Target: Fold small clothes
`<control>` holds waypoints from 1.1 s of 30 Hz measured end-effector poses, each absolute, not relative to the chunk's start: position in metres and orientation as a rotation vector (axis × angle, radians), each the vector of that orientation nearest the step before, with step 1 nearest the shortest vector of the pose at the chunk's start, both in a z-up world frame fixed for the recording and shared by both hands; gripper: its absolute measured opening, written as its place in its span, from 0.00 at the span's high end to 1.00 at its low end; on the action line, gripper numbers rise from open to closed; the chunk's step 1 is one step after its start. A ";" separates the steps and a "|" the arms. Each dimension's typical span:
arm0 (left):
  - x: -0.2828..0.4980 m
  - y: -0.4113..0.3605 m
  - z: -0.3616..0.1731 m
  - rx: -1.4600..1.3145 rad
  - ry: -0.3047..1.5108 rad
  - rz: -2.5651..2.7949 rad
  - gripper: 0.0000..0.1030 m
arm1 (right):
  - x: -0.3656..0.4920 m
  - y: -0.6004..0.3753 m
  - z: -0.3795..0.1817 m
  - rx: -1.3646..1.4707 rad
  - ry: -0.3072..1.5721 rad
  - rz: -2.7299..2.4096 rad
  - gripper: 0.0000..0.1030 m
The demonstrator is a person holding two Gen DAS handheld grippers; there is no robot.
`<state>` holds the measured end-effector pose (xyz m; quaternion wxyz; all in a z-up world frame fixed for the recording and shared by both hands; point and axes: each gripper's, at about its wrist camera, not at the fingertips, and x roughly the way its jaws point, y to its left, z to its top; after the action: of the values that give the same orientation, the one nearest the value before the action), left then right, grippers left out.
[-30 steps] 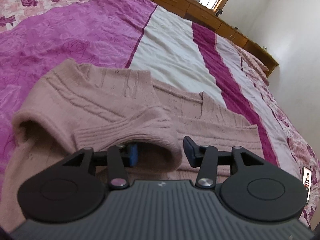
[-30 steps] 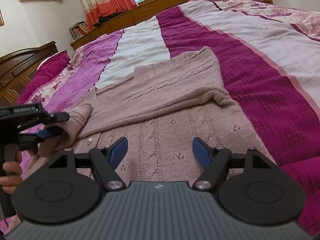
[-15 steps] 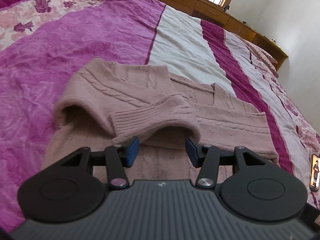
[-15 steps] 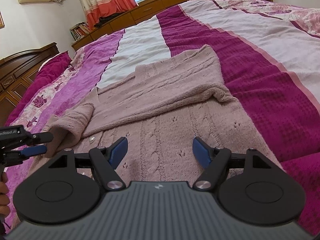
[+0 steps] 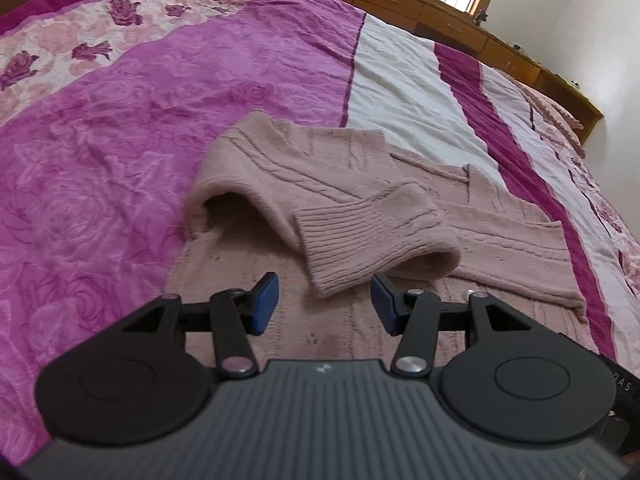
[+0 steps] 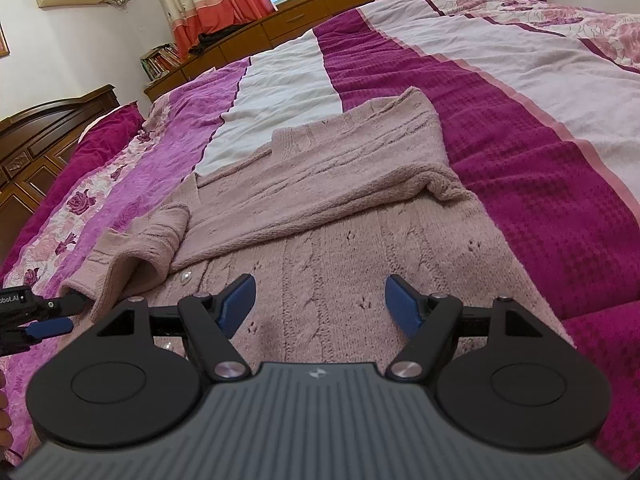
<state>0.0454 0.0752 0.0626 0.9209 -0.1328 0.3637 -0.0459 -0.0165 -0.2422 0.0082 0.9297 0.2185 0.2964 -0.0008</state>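
A bed covered in a magenta, pink and white striped bedspread [image 5: 160, 128] carries the dusty-pink knit cardigan [image 6: 352, 248], lying flat with both sleeves folded across its chest. The left gripper [image 5: 324, 304] has just been opening; its jaws stand apart, empty, just short of the ribbed cuff [image 5: 360, 248]. The right gripper [image 6: 320, 300] hovers spread wide over the hem. Lettering "obot.AI" shows on the left gripper's side.

Open bedspread [image 5: 120, 152] w/ only folded cardigan [image 5: 360, 208] mid-bed.
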 end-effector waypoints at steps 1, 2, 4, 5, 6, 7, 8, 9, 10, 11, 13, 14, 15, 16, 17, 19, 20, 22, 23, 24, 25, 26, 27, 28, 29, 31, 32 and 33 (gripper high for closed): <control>0.045 0.077 0.063 -0.271 0.747 -0.087 0.49 | -0.016 -0.242 0.008 0.448 0.608 -0.001 0.25; 0.044 0.079 0.062 -0.272 0.746 -0.080 0.49 | -0.017 -0.242 0.008 0.450 0.609 -0.001 0.25; 0.043 0.083 0.063 -0.277 0.743 -0.069 0.49 | -0.016 -0.241 0.009 0.456 0.612 0.005 0.25; 0.043 0.085 0.063 -0.279 0.742 -0.061 0.49 | -0.016 -0.241 0.009 0.458 0.614 0.009 0.25; 0.042 0.088 0.064 -0.278 0.737 -0.055 0.49 | -0.016 -0.241 0.010 0.460 0.616 0.014 0.25; 0.041 0.090 0.064 -0.277 0.733 -0.050 0.49 | -0.014 -0.239 0.010 0.462 0.619 0.020 0.25; 0.040 0.092 0.065 -0.274 0.729 -0.043 0.49 | -0.014 -0.238 0.012 0.463 0.622 0.025 0.25; 0.040 0.094 0.065 -0.271 0.725 -0.036 0.49 | -0.013 -0.236 0.013 0.463 0.625 0.033 0.25; 0.039 0.097 0.066 -0.269 0.721 -0.028 0.49 | -0.011 -0.234 0.015 0.462 0.626 0.042 0.25; 0.039 0.099 0.065 -0.268 0.720 -0.021 0.49 | -0.010 -0.233 0.018 0.460 0.625 0.051 0.25; 0.040 0.104 0.065 -0.267 0.716 -0.004 0.49 | -0.006 -0.227 0.024 0.452 0.622 0.073 0.25; 0.040 0.107 0.064 -0.266 0.715 0.006 0.49 | -0.004 -0.225 0.027 0.450 0.621 0.085 0.25; 0.041 0.108 0.063 -0.263 0.716 0.012 0.49 | -0.001 -0.223 0.029 0.450 0.623 0.097 0.25; 0.043 0.110 0.062 -0.257 0.716 0.019 0.49 | 0.003 -0.221 0.032 0.452 0.627 0.110 0.25; 0.045 0.112 0.061 -0.251 0.715 0.028 0.49 | 0.006 -0.219 0.035 0.457 0.630 0.120 0.25; 0.050 0.115 0.058 -0.244 0.716 0.042 0.49 | 0.016 -0.214 0.040 0.468 0.643 0.147 0.25; 0.053 0.117 0.056 -0.240 0.715 0.049 0.49 | 0.022 -0.212 0.042 0.474 0.652 0.157 0.25; 0.059 0.120 0.053 -0.230 0.717 0.069 0.49 | 0.032 -0.206 0.046 0.486 0.670 0.184 0.25; 0.063 0.121 0.050 -0.227 0.717 0.076 0.49 | 0.038 -0.203 0.049 0.490 0.676 0.198 0.25; 0.065 0.122 0.048 -0.227 0.718 0.079 0.49 | 0.044 -0.199 0.051 0.491 0.680 0.212 0.25; 0.069 0.123 0.046 -0.225 0.722 0.085 0.49 | 0.051 -0.195 0.053 0.489 0.683 0.224 0.25; 0.072 0.124 0.044 -0.223 0.723 0.089 0.49 | 0.058 -0.190 0.055 0.486 0.688 0.237 0.25; 0.075 0.124 0.042 -0.219 0.722 0.094 0.49 | 0.066 -0.185 0.057 0.480 0.697 0.254 0.25; 0.077 0.124 0.040 -0.213 0.721 0.097 0.49 | 0.073 -0.180 0.058 0.473 0.706 0.269 0.25; 0.079 0.124 0.039 -0.205 0.720 0.101 0.49 | 0.082 -0.174 0.058 0.467 0.721 0.282 0.25; 0.081 0.124 0.037 -0.191 0.714 0.113 0.49 | 0.097 -0.164 0.057 0.466 0.741 0.296 0.25; 0.082 0.124 0.037 -0.186 0.711 0.117 0.49 | 0.103 -0.159 0.056 0.469 0.754 0.308 0.25; 0.083 0.124 0.036 -0.182 0.708 0.121 0.49 | 0.109 -0.153 0.055 0.474 0.768 0.320 0.25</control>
<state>0.0830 0.1238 0.0360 0.9322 -0.0889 0.3458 0.0589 0.1095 -0.1532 0.0554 0.8875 0.2281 0.3695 0.1540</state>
